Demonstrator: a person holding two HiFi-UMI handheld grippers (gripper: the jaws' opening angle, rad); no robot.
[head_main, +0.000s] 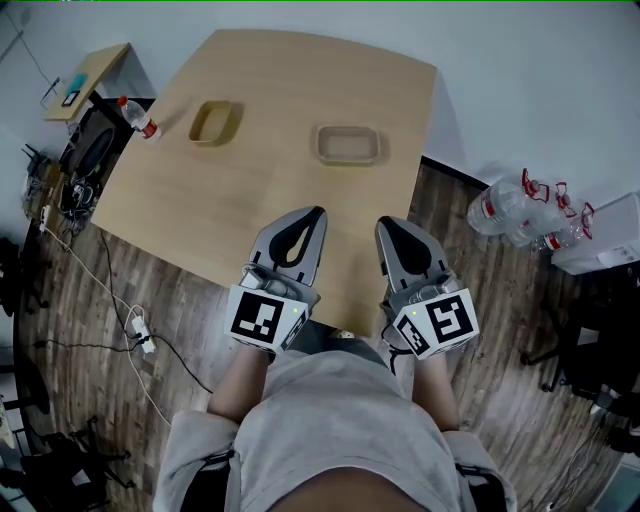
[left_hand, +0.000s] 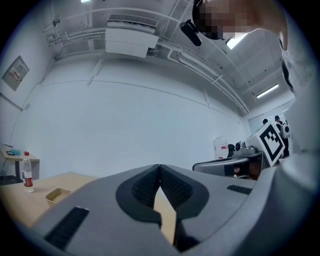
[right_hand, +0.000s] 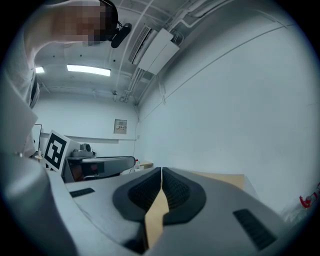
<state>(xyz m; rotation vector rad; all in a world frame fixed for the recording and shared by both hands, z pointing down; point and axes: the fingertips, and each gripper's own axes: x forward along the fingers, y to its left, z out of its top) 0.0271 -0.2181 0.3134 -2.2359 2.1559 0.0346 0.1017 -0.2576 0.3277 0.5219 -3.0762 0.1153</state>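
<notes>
Two pairs of tongs, held side by side over the near edge of a wooden table (head_main: 250, 200): the left tongs (head_main: 316, 214) and the right tongs (head_main: 386, 222) each have their jaws pressed together tip to tip, with nothing between them. Straight ahead, well apart from both, a shallow tan tray (head_main: 348, 144) sits on the table. A second tray (head_main: 215, 122) lies farther off, ahead and to the left, near a red-capped bottle (head_main: 138, 117) at the table's edge. Clear bottles (head_main: 520, 205) lie on the floor to the right.

My left tongs (head_main: 318, 212) and right tongs (head_main: 384, 222) hover side by side, tips closed, over the wooden surface (head_main: 250, 215); beyond lie a left tray (head_main: 215, 122) and a right tray (head_main: 348, 144).
</notes>
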